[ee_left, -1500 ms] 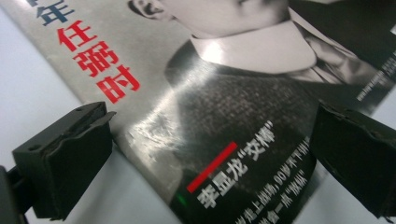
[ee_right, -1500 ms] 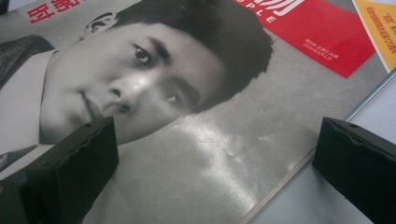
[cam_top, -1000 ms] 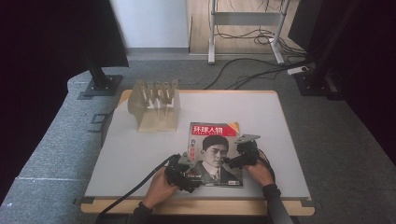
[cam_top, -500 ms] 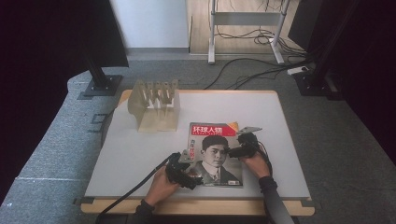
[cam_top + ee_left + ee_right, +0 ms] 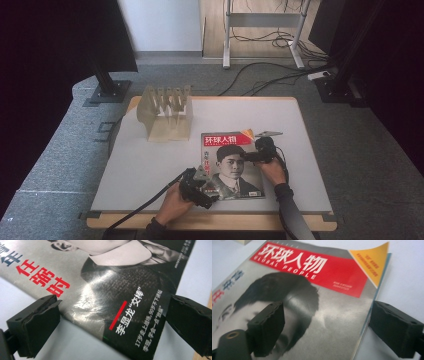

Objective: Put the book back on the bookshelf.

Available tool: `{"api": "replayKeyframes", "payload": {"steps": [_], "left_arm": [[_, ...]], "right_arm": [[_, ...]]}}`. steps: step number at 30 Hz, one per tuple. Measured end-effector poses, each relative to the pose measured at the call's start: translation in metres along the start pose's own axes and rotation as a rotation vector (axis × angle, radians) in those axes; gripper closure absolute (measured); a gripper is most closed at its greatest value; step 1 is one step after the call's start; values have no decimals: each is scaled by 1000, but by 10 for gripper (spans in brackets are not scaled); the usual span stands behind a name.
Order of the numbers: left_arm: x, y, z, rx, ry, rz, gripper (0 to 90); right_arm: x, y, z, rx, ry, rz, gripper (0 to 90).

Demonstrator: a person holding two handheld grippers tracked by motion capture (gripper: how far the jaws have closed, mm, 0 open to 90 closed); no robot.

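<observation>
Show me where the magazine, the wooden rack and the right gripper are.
magazine (image 5: 227,165): high view, middle of its cover.
wooden rack (image 5: 166,116): high view, its front wall.
right gripper (image 5: 324,327): right gripper view, midway between its open jaws, over the cover's right edge.

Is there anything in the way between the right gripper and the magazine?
No, nothing visible. The right gripper is already at the magazine, its jaws set apart with one over the cover and one past the right edge, and they have just been closing a little.
</observation>
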State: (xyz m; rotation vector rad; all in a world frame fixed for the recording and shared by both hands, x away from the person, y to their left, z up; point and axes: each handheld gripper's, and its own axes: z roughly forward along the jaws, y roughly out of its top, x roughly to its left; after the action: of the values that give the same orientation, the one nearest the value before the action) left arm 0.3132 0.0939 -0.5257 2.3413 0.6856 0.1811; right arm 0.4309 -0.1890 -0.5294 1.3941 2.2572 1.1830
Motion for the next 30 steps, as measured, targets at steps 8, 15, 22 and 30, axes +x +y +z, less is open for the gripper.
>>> {"api": "replayKeyframes", "payload": {"steps": [8,15,22,30], "left_arm": [[1,0,0,2,-8,-2,0],[3,1,0,0,-19,-12,0],[5,2,1,-10,-23,-29,0],[4,2,2,-9,-8,-20,0]], "right_arm": [[-5,-3,-6,-22,29,87,205],[-8,-5,-11,-16,51,111,240],[-11,5,-2,-37,74,147,243],[-6,8,-9,-51,101,140,277]]}}
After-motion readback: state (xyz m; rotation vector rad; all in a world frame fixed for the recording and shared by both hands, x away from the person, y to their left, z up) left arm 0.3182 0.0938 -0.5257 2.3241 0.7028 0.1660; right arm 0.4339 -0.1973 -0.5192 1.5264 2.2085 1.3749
